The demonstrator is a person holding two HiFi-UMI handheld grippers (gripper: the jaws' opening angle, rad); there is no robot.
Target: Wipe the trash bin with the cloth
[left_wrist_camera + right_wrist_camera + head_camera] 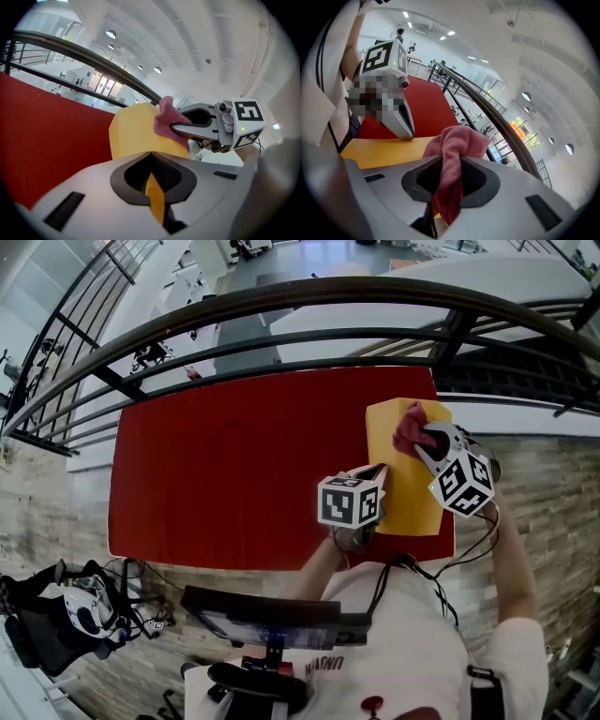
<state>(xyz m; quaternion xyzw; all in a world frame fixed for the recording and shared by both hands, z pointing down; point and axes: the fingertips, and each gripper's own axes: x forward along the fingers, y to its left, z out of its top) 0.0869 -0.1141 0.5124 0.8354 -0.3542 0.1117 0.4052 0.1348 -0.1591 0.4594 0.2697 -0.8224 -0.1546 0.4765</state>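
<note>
A yellow trash bin rests on the red table.

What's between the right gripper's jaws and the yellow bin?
A pink cloth, clamped by the right gripper, lies on the bin: right gripper view.

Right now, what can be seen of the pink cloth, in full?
The pink cloth looks like soft terry fabric, crumpled into a bunch. The right gripper has its jaws shut on it, with a wad sticking out past them and a tail hanging behind. The wad rests on the yellow bin's upper face near its far edge.
</note>
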